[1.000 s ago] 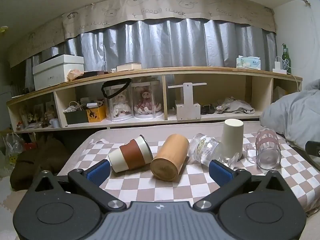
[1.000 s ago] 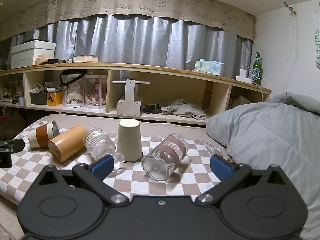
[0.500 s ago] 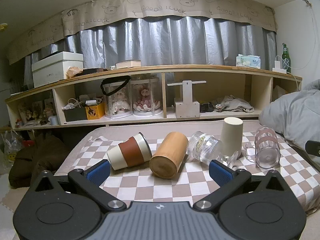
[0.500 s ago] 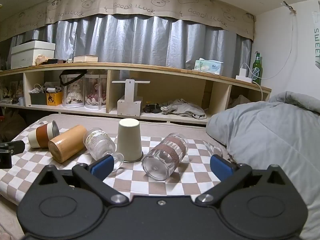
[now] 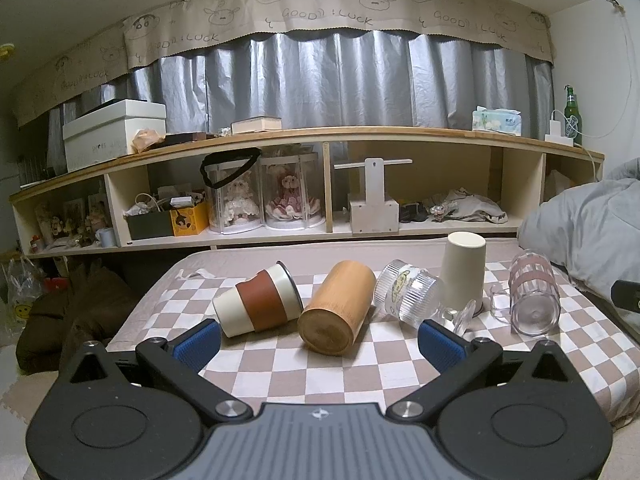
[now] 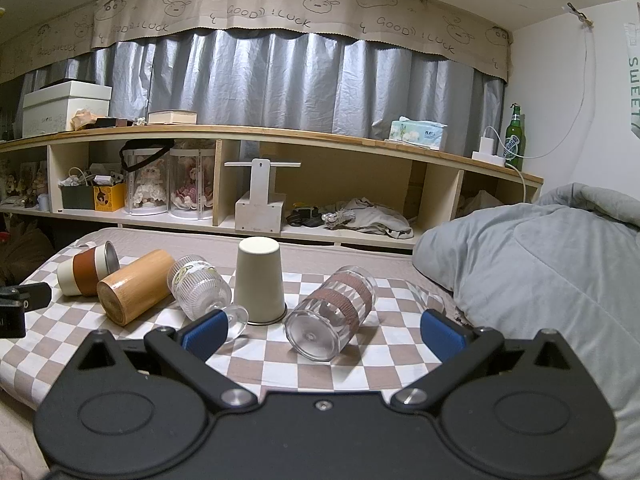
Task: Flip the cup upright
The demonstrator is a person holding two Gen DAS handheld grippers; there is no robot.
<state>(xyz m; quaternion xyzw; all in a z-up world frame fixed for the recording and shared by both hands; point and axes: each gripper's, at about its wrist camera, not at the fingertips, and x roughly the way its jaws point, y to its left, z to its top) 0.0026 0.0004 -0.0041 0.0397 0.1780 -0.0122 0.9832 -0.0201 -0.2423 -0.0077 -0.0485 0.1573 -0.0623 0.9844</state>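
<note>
Several cups lie on a checkered cloth (image 5: 360,368). A white cup with a brown sleeve (image 5: 258,304) (image 6: 86,267), a bamboo cup (image 5: 336,308) (image 6: 134,286), a ribbed clear goblet (image 5: 412,294) (image 6: 200,288) and a clear glass with a brown band (image 5: 534,298) (image 6: 332,312) lie on their sides. A cream cup (image 5: 464,270) (image 6: 259,280) stands upside down. My left gripper (image 5: 320,340) is open and empty, just short of the bamboo cup. My right gripper (image 6: 324,332) is open and empty, just short of the banded glass.
A long wooden shelf (image 6: 280,136) with dolls, boxes and clutter runs behind the bed. A grey duvet (image 6: 540,280) is heaped at the right. The cloth's front edge drops off near both grippers. A dark bag (image 5: 72,320) lies on the floor at left.
The left gripper has drifted slightly back and down, so the cups sit a little higher in its view. The right view is almost unchanged. No cup has moved.
</note>
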